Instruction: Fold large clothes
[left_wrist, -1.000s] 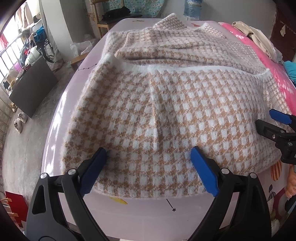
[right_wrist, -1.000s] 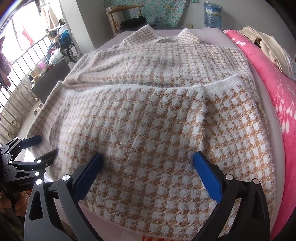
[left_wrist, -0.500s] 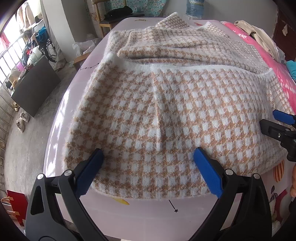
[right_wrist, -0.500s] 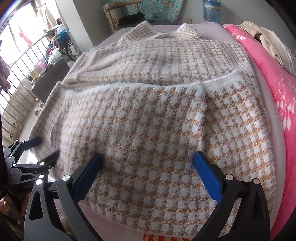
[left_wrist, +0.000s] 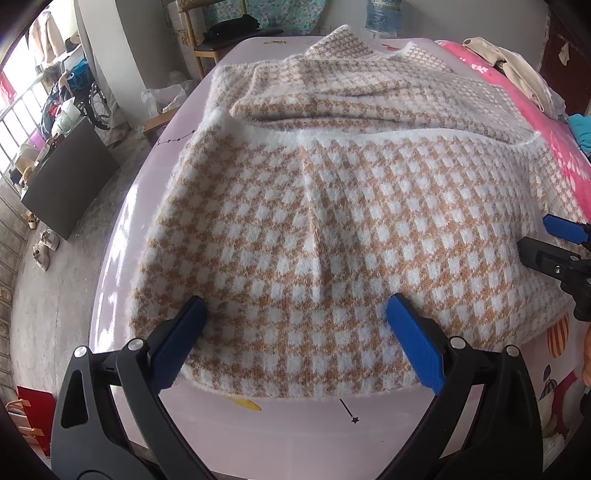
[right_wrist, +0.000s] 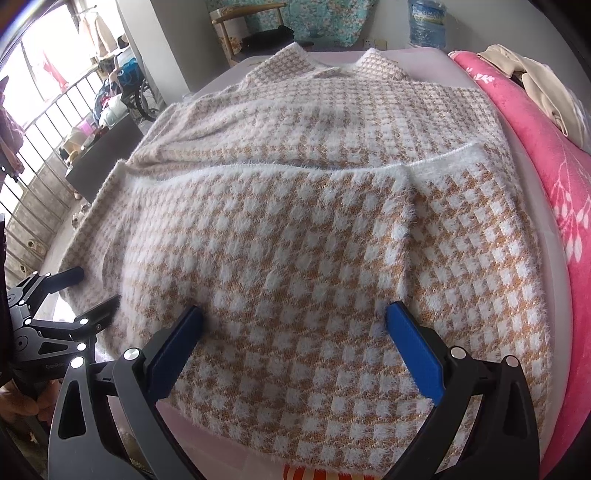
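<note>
The checked fuzzy sweater (left_wrist: 332, 229) lies folded once across the bed (left_wrist: 295, 435), reaching its near edge. Both the left hand-held gripper (left_wrist: 295, 332) and right hand-held gripper (right_wrist: 291, 336) hover spread apart, gripping nothing. A shallow pinch could catch only the top layer, dragging the fold askew.

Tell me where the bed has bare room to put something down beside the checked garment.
Free: the lilac sheet strip between the fuzzy tan-and-white checked knit garment's near hem and the bed edge, and a narrower strip along its left side. Crowded: the right side, where the pink floral blanket carries piled beige clothes. Both grippers are open above the hem.
</note>
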